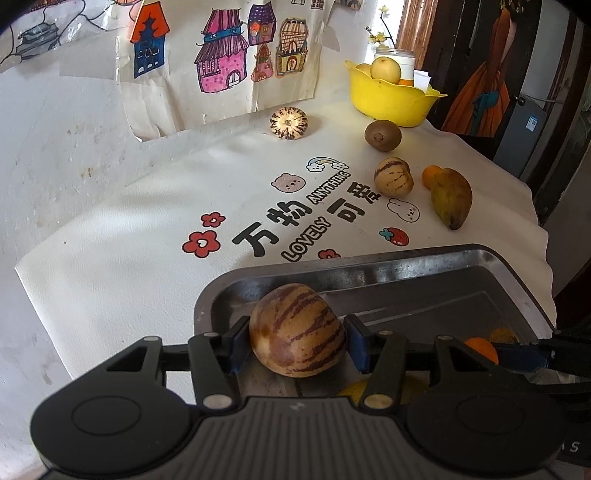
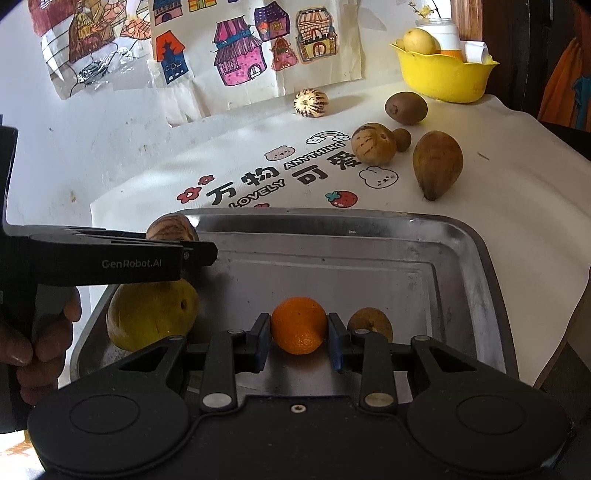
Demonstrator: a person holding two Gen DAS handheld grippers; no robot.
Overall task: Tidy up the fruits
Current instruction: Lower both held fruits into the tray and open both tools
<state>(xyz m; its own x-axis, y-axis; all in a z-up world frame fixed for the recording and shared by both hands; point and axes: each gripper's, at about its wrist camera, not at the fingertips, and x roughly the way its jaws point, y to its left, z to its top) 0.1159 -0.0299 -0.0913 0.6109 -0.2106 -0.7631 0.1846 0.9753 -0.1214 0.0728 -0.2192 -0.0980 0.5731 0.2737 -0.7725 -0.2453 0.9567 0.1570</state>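
Observation:
My left gripper [image 1: 297,341] is shut on a striped pepino melon [image 1: 297,328] over the near left corner of the metal tray [image 1: 406,266]. My right gripper [image 2: 298,338] is shut on a small orange [image 2: 298,325] over the tray [image 2: 476,266]. A yellow fruit [image 2: 147,315] and a small brown fruit [image 2: 369,323] lie in the tray. On the cloth beyond lie two more striped melons [image 1: 392,176] [image 1: 289,123], a kiwi [image 1: 382,135], a mango [image 1: 451,197] and a small orange [image 1: 430,173].
A yellow bowl [image 1: 388,98] with fruit stands at the back right near the table edge. A white jar with flowers [image 2: 441,31] stands behind it. Drawings of houses [image 1: 221,55] hang on the wall. The left gripper's body [image 2: 110,258] reaches over the tray's left side.

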